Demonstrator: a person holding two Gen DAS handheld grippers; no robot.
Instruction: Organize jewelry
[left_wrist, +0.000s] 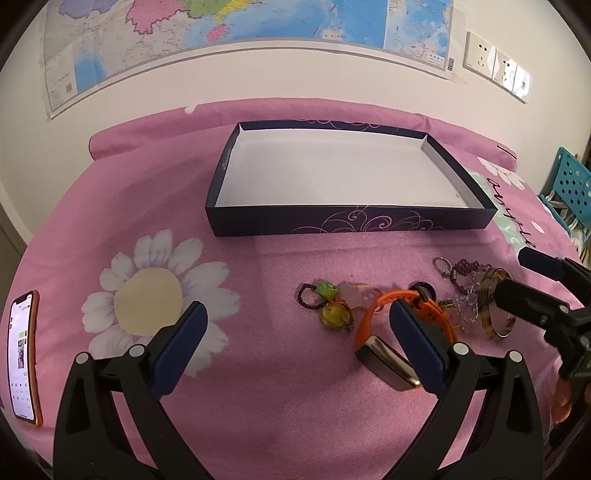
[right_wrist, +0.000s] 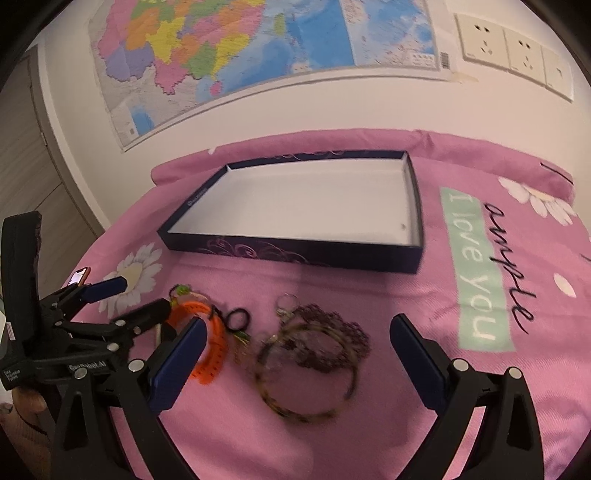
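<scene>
Your left gripper (left_wrist: 295, 332) hangs low over the pink bedspread (left_wrist: 258, 266) with its jaws spread wide and nothing between them; the right-hand pad sits in front of the orange watch (left_wrist: 373, 328), but whether it touches the strap cannot be told. Your right gripper (right_wrist: 295, 343) is likewise released, its jaws wide apart over the mottled bangle (right_wrist: 306, 373), which lies flat on the bed and is blurred in the right wrist view. The jewelry lies in a loose cluster on the bedspread, on the near side of the dark blue box (left_wrist: 347, 221) and apart from it: a beaded ring with a green charm (left_wrist: 319, 291), a yellow charm (left_wrist: 334, 317) just beside it, the watch, a black hair tie (right_wrist: 236, 319), a key ring (right_wrist: 286, 302), and a dark purple chain (right_wrist: 332, 332) partly overlapping the bangle. The box stands open, its white floor bare. A phone (left_wrist: 24, 354) with a lit screen lies on the bed at your far left. A map (right_wrist: 258, 48) hangs on the wall behind.
</scene>
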